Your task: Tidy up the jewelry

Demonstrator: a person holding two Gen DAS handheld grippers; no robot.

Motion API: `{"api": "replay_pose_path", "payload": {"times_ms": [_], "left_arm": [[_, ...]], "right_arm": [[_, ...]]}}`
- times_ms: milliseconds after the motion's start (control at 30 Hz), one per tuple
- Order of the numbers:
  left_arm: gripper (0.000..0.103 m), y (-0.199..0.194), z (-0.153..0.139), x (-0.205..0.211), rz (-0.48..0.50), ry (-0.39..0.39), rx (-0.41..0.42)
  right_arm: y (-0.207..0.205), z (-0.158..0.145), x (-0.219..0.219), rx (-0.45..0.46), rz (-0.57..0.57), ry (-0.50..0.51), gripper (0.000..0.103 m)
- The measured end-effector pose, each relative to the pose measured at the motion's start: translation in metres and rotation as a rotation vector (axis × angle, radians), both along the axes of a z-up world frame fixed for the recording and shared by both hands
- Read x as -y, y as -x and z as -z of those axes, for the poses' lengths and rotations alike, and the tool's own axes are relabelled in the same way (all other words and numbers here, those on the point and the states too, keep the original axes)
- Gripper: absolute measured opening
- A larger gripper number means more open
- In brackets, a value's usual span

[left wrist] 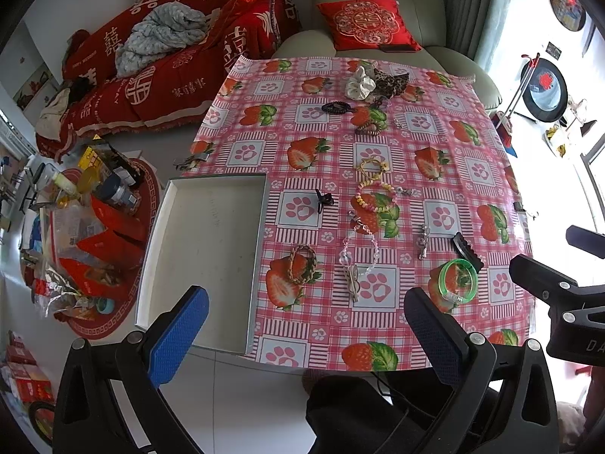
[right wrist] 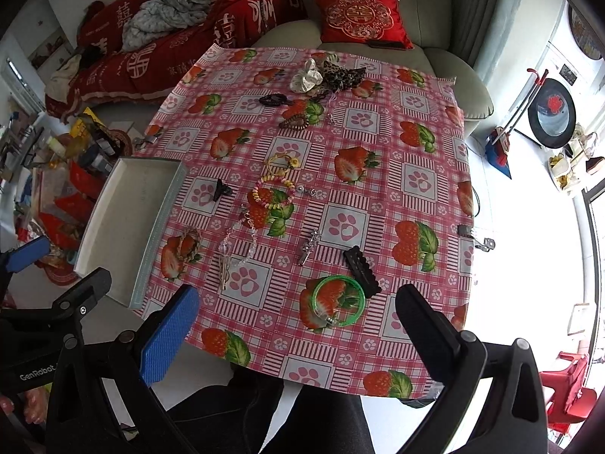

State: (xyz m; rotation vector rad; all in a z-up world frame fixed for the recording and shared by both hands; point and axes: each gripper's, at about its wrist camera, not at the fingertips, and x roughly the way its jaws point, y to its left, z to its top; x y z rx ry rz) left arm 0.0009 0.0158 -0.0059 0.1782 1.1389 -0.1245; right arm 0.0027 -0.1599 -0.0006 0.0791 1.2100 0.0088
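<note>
A white tray (left wrist: 204, 261) lies empty at the table's left edge; it also shows in the right wrist view (right wrist: 121, 223). Jewelry lies scattered on the strawberry tablecloth (left wrist: 472, 174): a green bangle (left wrist: 457, 280), a black comb clip (left wrist: 469, 251), a braided bracelet (left wrist: 302, 263), a crystal bracelet (left wrist: 359, 249), a colourful bead bracelet (left wrist: 376, 196), a black claw clip (left wrist: 324, 199) and scrunchies (left wrist: 361, 83). My left gripper (left wrist: 306, 329) is open and empty above the near table edge. My right gripper (right wrist: 298, 333) is open and empty, just short of the green bangle (right wrist: 337, 300).
A red-covered sofa (left wrist: 170, 64) and a grey armchair with a red cushion (left wrist: 368, 22) stand behind the table. A cluttered round stool (left wrist: 87, 242) stands left of the tray. My right gripper's body (left wrist: 559, 295) shows at the right of the left wrist view.
</note>
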Motion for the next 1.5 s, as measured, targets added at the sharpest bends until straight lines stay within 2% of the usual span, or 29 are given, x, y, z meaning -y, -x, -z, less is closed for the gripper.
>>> {"api": "replay_pose_path", "payload": {"times_ms": [1500], "left_arm": [[0.103, -0.0010, 0.0008, -0.0038, -0.002, 0.006, 0.000]], "right_arm": [[-0.0025, 0.0009, -0.0041, 0.002, -0.001, 0.005, 0.103]]}}
